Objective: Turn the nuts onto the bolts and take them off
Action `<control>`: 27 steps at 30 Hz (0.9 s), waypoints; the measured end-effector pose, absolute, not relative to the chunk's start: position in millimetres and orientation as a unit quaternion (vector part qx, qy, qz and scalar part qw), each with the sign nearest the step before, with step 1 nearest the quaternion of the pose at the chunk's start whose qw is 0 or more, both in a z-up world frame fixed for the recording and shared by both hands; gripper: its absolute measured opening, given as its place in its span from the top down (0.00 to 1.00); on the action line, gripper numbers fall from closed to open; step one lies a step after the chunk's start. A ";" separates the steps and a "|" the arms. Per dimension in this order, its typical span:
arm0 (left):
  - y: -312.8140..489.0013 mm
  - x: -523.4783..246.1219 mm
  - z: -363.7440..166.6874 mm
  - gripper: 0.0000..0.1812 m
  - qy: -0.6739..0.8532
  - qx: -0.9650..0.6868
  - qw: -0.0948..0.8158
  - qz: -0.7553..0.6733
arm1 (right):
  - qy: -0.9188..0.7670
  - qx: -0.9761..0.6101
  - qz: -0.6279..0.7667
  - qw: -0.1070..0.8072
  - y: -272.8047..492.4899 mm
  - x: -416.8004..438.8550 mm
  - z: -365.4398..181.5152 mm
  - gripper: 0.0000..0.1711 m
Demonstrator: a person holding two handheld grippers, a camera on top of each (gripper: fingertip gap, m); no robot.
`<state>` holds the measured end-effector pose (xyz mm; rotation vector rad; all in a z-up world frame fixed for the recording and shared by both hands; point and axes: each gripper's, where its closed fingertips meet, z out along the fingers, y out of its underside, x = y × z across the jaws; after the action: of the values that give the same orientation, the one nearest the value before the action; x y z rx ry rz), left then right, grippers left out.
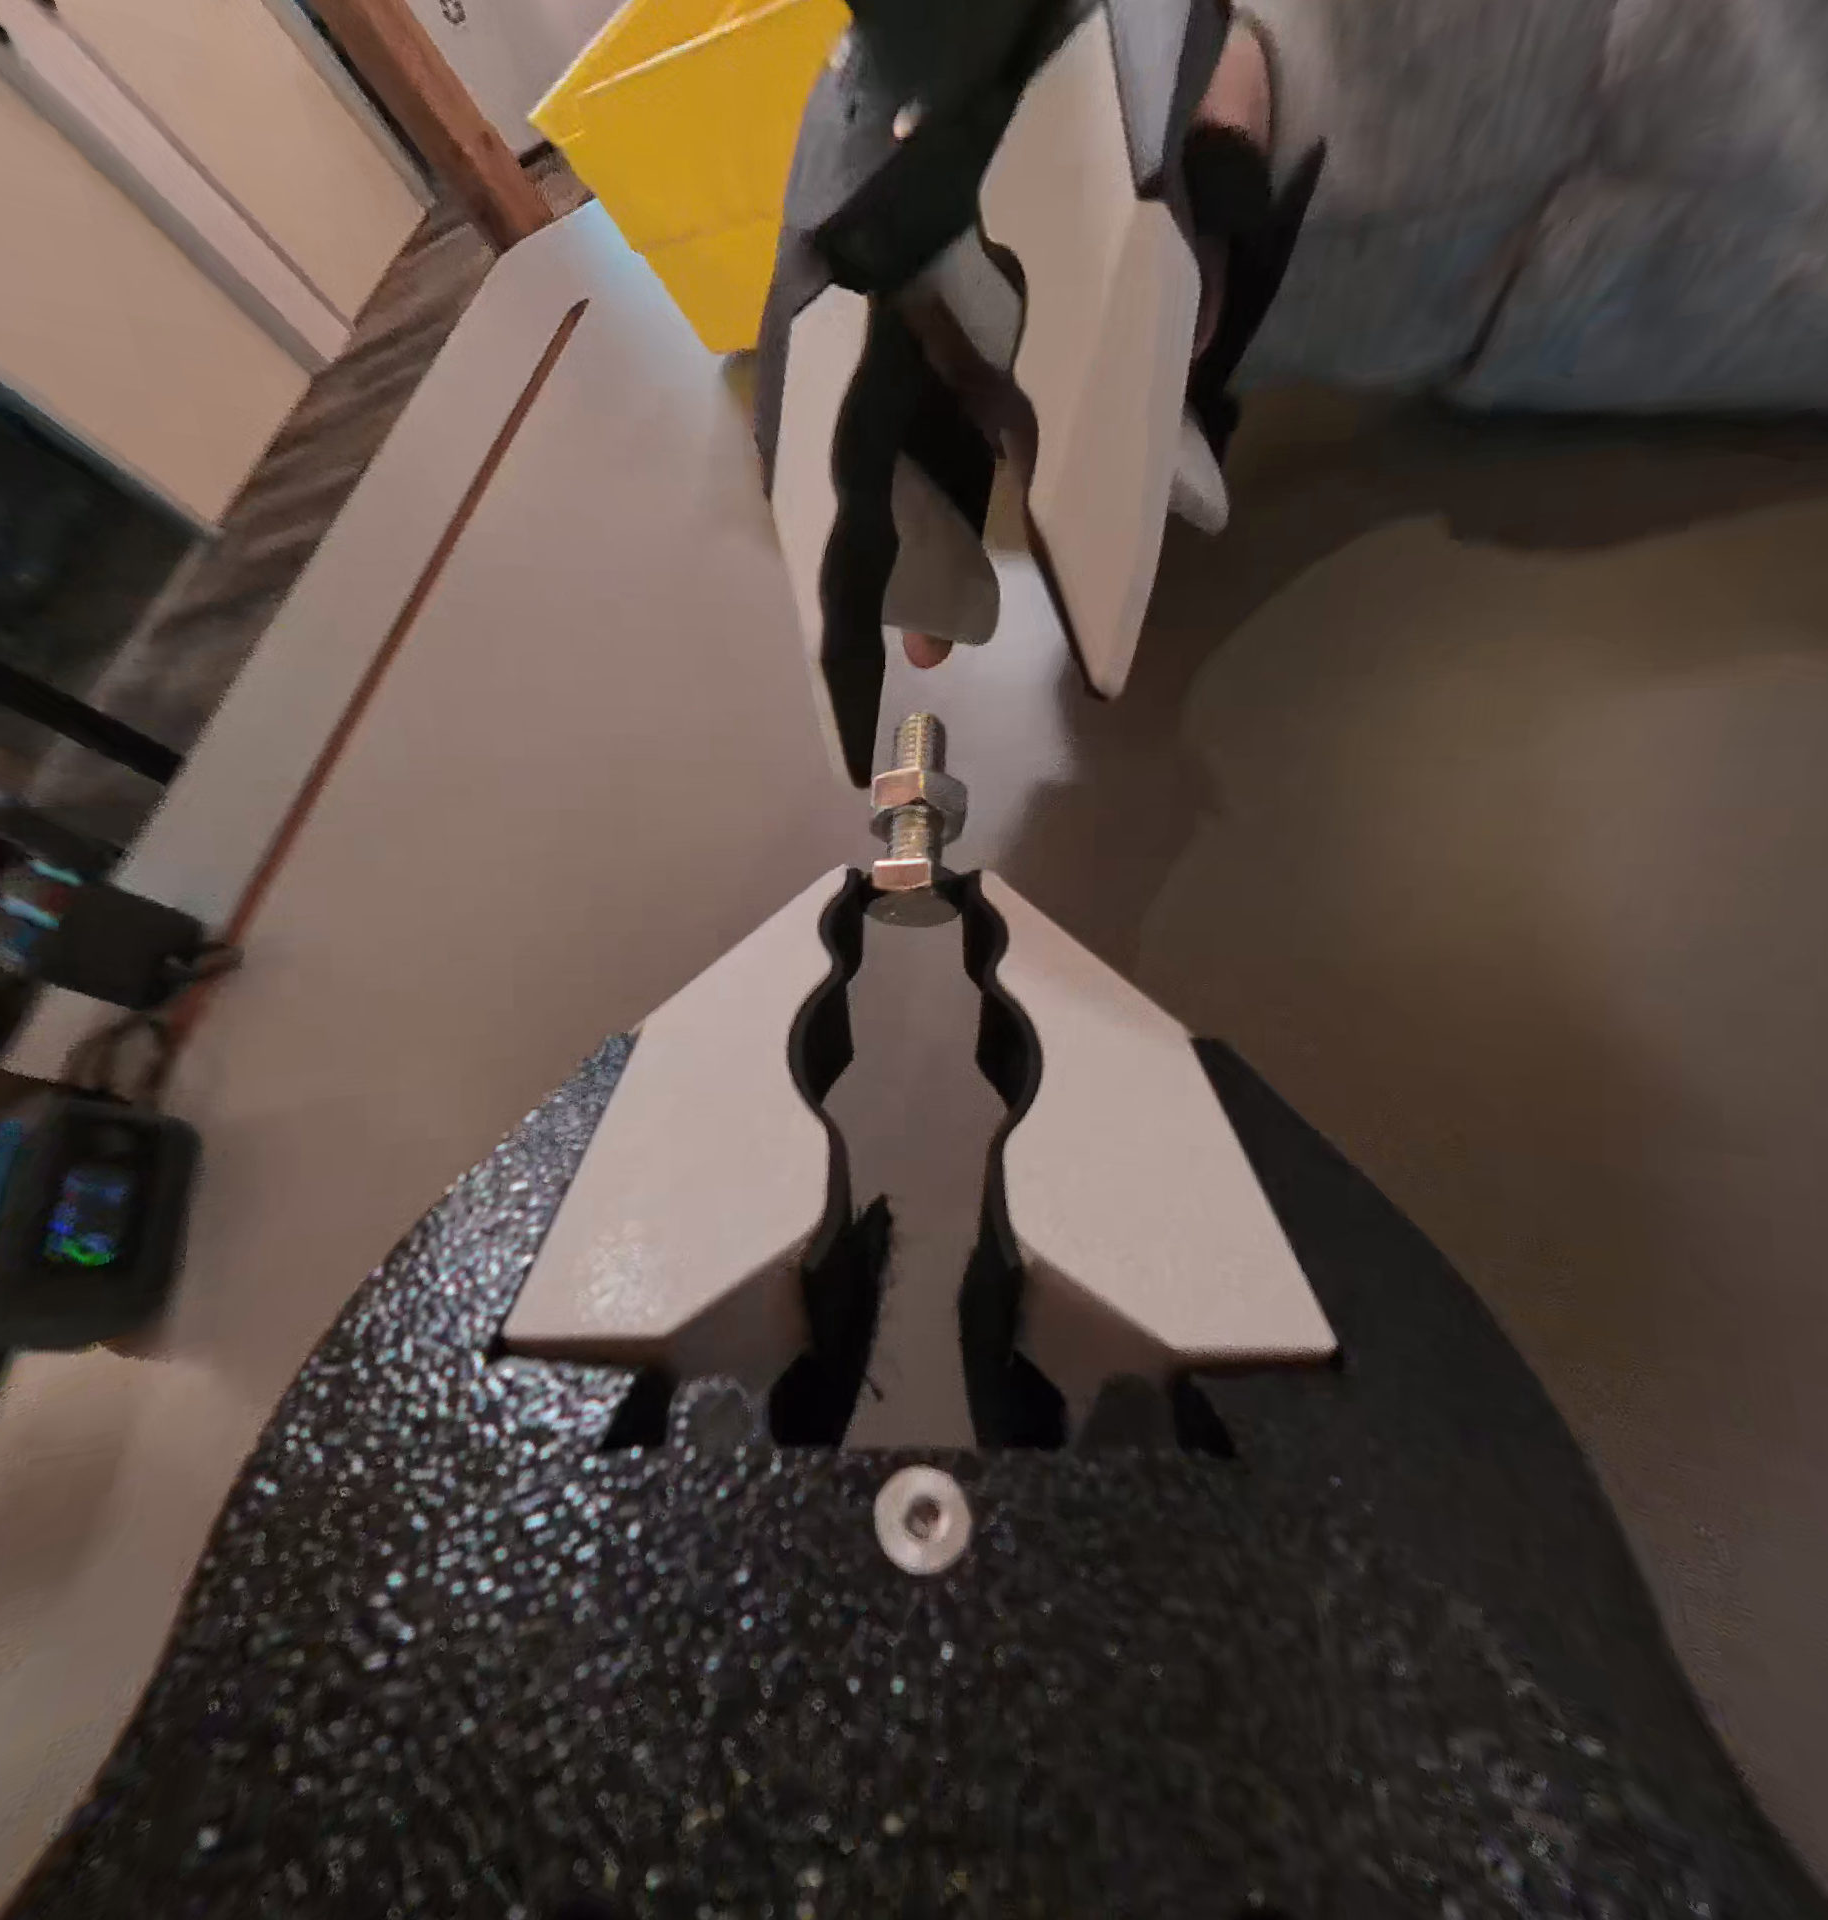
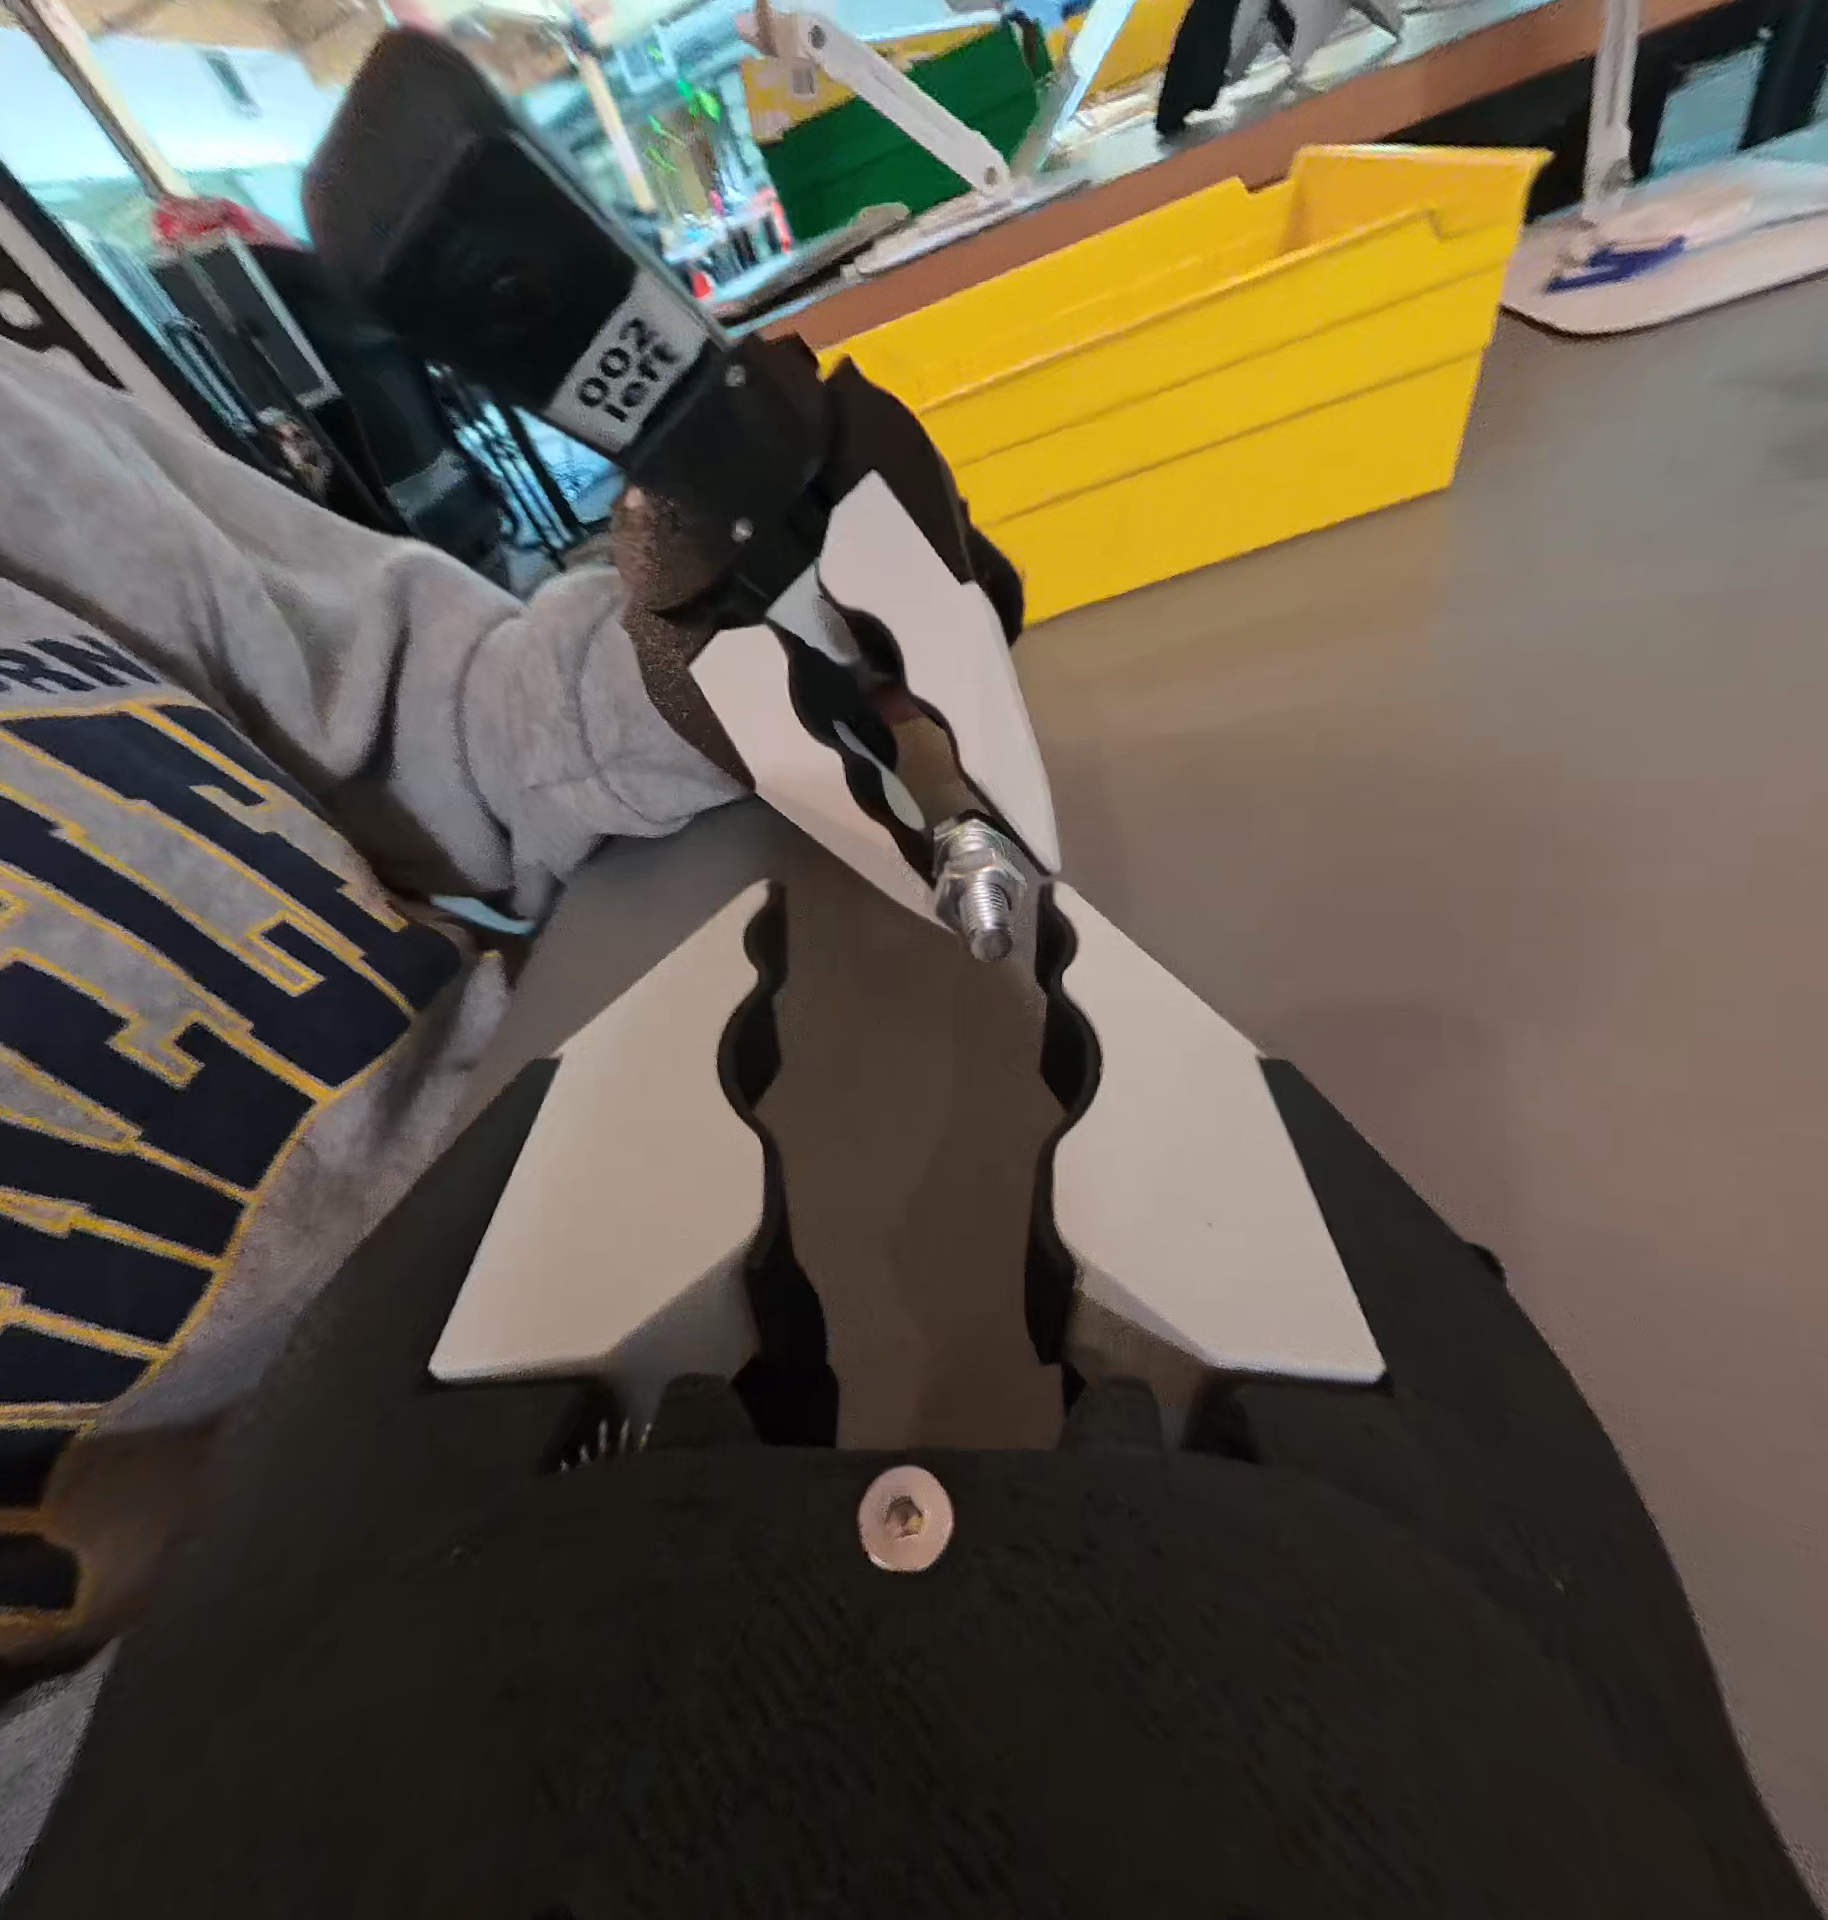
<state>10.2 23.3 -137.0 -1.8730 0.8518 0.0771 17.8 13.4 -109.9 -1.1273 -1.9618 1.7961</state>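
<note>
Your left gripper [image 1: 910, 883] is clamping the head of the bolt [image 1: 914, 821] right at its fingertips, in the middle of the left wrist view. The threaded shaft is pointing up the frame, away from the tips, and 1 nut [image 1: 918, 795] is sitting partway along it, with bare thread showing on both sides.

Your right gripper [image 2: 910, 904] is standing with its jaws apart, holding nothing. In the left wrist view it is coming in from the top of the frame, its tips [image 1: 983, 727] just above the free end of the bolt. One finger looks to be right beside the nut, though motion blur makes it hard to say whether they are touching.

In the right wrist view, the left gripper [image 2: 993, 852] is reaching in from the upper left, and the bolt [image 2: 983, 894] is poking out of it toward the lower right, close to the right finger of your open gripper. The nut [image 2: 967, 873] is sitting near the clamped end.

A yellow bin [image 2: 1232, 384] is resting on the grey table [image 2: 1461, 831] in the upper right of that view, well apart from both grippers. Your grey sleeve [image 2: 370, 665] is filling the left side.
</note>
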 end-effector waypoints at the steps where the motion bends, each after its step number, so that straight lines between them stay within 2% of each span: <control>1: 28.5 9.1 -140.8 0.91 0.374 -0.771 0.512 0.051 | -0.680 -0.398 0.600 0.138 18.7 15.7 -115.0 0.71; 6: 48.8 5.0 -162.9 0.91 0.412 -0.755 0.504 0.076 | -0.719 -0.439 0.520 0.138 27.8 12.0 -147.7 0.67; 18: 46.9 -0.9 -174.1 0.91 0.427 -0.756 0.496 0.020 | -0.759 -0.457 0.436 0.157 28.7 6.9 -175.4 0.67; 24: 46.2 -0.2 -174.7 0.91 0.424 -0.760 0.493 0.003 | -0.772 -0.395 0.442 0.229 27.0 8.8 -159.5 0.69; 27: 46.7 -0.7 -174.9 0.91 0.417 -0.765 0.490 -0.005 | -0.722 -0.361 0.534 0.250 20.5 10.7 -126.6 0.75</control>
<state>-0.7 46.7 -174.9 -1.8593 1.0140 -0.0114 10.7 20.5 -126.6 -0.9823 -1.9668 1.4546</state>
